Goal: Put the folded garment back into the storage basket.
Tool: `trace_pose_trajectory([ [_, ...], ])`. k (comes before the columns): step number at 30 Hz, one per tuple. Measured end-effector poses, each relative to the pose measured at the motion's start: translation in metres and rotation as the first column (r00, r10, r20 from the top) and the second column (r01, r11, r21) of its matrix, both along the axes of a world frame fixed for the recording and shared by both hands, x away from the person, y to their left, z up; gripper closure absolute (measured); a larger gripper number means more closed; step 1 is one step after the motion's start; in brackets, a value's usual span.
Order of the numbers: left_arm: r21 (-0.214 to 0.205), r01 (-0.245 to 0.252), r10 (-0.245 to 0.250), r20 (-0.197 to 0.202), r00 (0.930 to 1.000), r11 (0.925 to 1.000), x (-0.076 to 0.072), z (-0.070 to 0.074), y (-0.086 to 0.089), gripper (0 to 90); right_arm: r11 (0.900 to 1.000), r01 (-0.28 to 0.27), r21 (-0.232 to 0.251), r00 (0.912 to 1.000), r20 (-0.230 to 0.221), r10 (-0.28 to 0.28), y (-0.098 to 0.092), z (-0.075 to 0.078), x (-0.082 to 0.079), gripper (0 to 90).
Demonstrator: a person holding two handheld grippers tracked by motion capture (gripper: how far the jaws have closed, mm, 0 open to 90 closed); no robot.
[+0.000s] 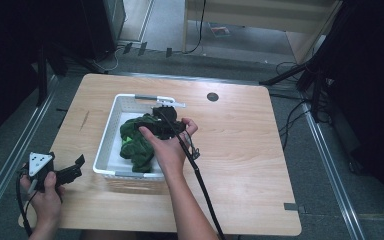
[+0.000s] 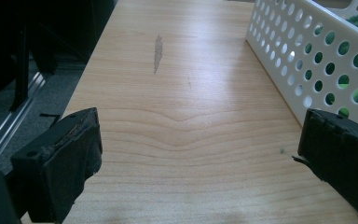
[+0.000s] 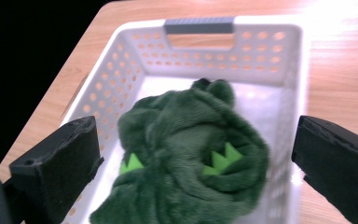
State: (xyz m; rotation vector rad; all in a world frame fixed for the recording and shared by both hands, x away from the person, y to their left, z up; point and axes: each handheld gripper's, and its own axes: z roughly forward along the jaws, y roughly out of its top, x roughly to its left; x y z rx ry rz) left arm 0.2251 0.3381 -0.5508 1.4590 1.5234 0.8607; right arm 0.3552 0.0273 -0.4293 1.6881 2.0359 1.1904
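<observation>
One wooden table [image 1: 240, 150] carries a white perforated basket [image 1: 107, 135] with a grey handle at each end. Inside it sits a crumpled dark green plush thing [image 3: 186, 154], fuzzy, with bright lime zigzag spikes poking out of the folds. Right gripper [image 3: 196, 158] hangs over it, jaws wide apart, holding nothing. Left gripper [image 2: 200, 163] is low beside the basket wall, also spread wide and empty.

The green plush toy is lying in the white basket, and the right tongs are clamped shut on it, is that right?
Not quite. The green plush toy does lie in the white basket, but the right tongs are open: the right gripper view shows the two black jaws standing wide apart on either side of the toy, above it, not clamped on it.
</observation>
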Motion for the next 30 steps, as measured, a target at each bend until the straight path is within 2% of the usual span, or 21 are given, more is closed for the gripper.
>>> trace_pose_trajectory([
  [9,0.000,0.000,0.000,0.001,1.0000,1.0000,0.000,0.000,0.000,0.5,0.9987,0.051,-0.006,0.9966,0.066,-0.050,-0.038,-0.001,-0.003,2.7],
  [14,0.002,-0.001,0.001,-0.001,1.0000,1.0000,0.000,0.000,0.000,0.5,0.9965,0.083,0.012,0.9924,0.090,-0.084,-0.060,-0.003,-0.006,3.1],
  [22,0.006,0.000,0.000,0.000,1.0000,1.0000,0.000,0.000,-0.001,0.6,0.9903,0.139,0.004,0.9810,0.136,-0.138,-0.096,-0.008,-0.011,4.6],
  [30,0.010,0.001,-0.001,0.000,1.0000,1.0000,0.000,0.000,-0.001,0.5,0.9832,0.183,-0.003,0.9718,0.152,-0.180,-0.120,-0.015,-0.017,5.1],
])
